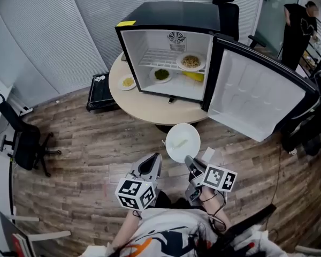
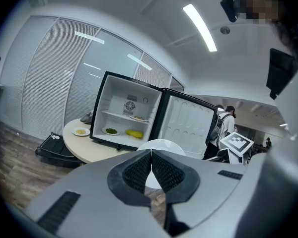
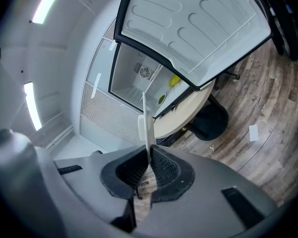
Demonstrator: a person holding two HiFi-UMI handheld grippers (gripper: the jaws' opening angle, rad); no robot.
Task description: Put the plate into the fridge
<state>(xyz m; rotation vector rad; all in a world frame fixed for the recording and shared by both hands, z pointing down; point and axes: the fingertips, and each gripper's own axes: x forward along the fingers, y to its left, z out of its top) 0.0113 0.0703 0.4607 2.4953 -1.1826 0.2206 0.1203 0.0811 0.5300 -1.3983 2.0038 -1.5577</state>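
While the plate (image 1: pixel 183 142) hangs in the air off the near edge of the round table (image 1: pixel 144 105), well apart from the fridge (image 1: pixel 166 14), the step in hand is judged to be the carry toward the cabinet.

Head view: the right gripper (image 1: pixel 189 161) pinches the plate's near rim. The left gripper (image 1: pixel 154 159) sits beside it, touching nothing. The door (image 1: pixel 257 95) stands open to the right. The wire shelf (image 1: pixel 154 58) is bare at its left end and bears a noodle dish (image 1: pixel 191 61) at its right end. A dish of greens (image 1: pixel 161 75) and a yellow item (image 1: pixel 195 76) occupy the cabinet floor.

Left gripper view: the jaws are together on nothing, with the plate (image 2: pixel 161 144) just beyond them.

Right gripper view: the pads are clamped on the rim of the plate (image 3: pixel 146 118), seen edge-on, with the open cabinet ahead beside the door (image 3: pixel 198 29).

Good practice, as a judgement: keep the plate flat, pass left of the door's edge, and set it on the shelf's bare left end.
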